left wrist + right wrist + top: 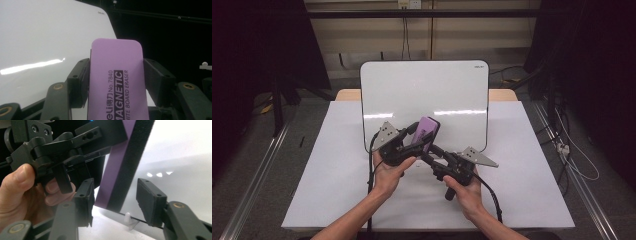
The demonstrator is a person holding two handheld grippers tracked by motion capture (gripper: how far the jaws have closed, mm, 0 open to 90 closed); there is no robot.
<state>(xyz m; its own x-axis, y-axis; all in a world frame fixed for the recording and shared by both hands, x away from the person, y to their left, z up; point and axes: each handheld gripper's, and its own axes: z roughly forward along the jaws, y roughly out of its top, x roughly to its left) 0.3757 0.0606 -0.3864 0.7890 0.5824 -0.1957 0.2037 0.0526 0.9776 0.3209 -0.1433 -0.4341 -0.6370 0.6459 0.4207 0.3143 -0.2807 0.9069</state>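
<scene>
White table [337, 190], whiteboard [424, 90] propped on it. Left gripper [116, 75] clamps the purple magnetic eraser [116, 75] upright over the board; right gripper [113, 198] gapes around its lower end, untouched.

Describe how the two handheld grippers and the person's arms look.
Both the left gripper and right gripper are black, with jointed jaws showing brass-coloured pivot pins and flat rectangular pads. Each carries a grey three-cornered plate on top and trails a black cable. The forearms are bare, no sleeves visible.
</scene>
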